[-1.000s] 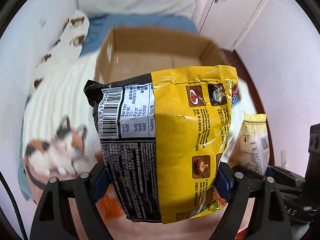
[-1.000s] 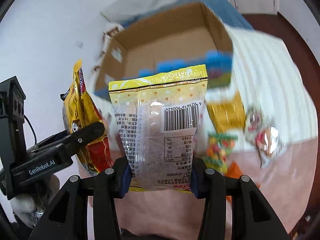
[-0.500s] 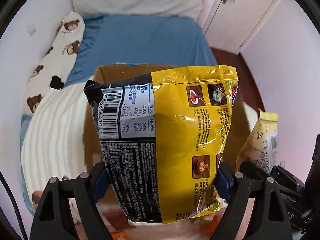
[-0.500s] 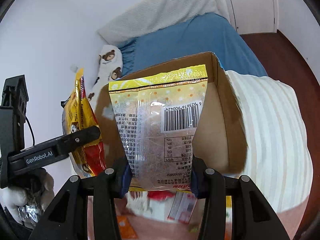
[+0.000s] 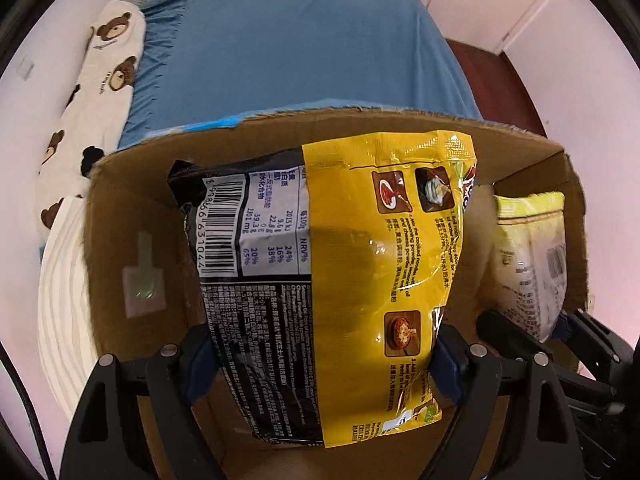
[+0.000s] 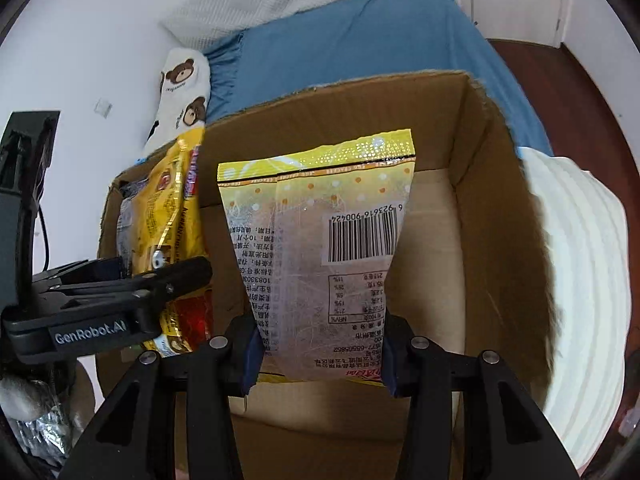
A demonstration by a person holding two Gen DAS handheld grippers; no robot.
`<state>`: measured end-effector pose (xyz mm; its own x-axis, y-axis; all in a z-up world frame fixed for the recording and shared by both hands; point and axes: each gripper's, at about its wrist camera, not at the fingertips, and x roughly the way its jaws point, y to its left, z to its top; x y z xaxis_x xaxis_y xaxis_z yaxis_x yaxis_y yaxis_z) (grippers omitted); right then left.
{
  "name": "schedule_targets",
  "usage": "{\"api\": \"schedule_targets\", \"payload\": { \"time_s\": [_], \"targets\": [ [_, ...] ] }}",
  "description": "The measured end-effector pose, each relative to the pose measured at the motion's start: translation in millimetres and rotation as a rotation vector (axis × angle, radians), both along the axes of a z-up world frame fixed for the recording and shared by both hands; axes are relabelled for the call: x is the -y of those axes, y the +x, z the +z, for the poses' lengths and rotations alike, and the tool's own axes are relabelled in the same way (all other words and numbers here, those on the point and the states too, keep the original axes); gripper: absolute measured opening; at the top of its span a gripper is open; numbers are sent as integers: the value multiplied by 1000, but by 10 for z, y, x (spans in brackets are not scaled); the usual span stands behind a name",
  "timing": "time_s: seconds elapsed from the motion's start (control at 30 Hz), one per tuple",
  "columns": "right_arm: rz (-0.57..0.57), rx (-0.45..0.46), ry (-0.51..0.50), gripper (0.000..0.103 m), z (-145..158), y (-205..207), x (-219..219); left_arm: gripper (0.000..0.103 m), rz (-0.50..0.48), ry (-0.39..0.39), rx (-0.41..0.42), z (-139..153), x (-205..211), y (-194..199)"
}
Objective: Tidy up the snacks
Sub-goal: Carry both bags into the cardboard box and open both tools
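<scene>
Glossy crinkled noodle packet (image 5: 352, 264) in left tongs (image 5: 322, 364); corrugated cardboard box (image 5: 132, 208) behind

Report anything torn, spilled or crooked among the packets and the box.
Only the brown cardboard box stands out: its top rim is ragged and frayed. The yellow-and-black noodle packet in the left gripper and the pale yellow clear-windowed packet in the right gripper look sealed. Nothing spilled.

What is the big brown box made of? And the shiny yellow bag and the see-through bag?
The big brown box looks like matte corrugated cardboard, with rough, frayed top edges. The shiny yellow bag seems to be glossy plastic film or foil: it crinkles and shows bright glints. The see-through bag looks like thin clear plastic, with pale strands inside showing through.
</scene>
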<state>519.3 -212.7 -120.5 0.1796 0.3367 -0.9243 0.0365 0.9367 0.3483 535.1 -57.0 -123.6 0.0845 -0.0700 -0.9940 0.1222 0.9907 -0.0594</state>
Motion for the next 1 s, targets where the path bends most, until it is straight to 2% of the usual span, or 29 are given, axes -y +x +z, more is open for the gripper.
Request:
{"api": "schedule_targets", "payload": {
  "time_s": [0.03, 0.07, 0.1, 0.17, 0.23, 0.53, 0.77, 1.0],
  "targets": [
    [4, -14, 3, 52, -34, 48, 9, 85, -8, -2, -3, -24, 19, 13],
    [4, -26, 1, 59, -86, 68, 11, 85, -8, 13, 4, -45, 26, 23],
    [-1, -35, 4, 75, -122, 80, 51, 86, -4, 27, 8, -102, -52, 75],
    [-3, -41, 3, 93, -192, 146, 97, 91, 7, 25, 4, -130, -49, 76],
    [-2, -42, 6, 95, -226, 170, 126, 91, 26, -15, -8, -162, -80, 63],
    [10, -18, -38, 95, -169, 110, 65, 91, 66, -32, 65, 31, -189, -70],
    [32, 62, -105, 95, 207, -144, -49, 91, 72, -34, 132, 240, -282, -216],
    [25, 188, -141, 95, 710, -544, 14, 91, 68, -26, 265, 671, -279, -670]
  ]
}}
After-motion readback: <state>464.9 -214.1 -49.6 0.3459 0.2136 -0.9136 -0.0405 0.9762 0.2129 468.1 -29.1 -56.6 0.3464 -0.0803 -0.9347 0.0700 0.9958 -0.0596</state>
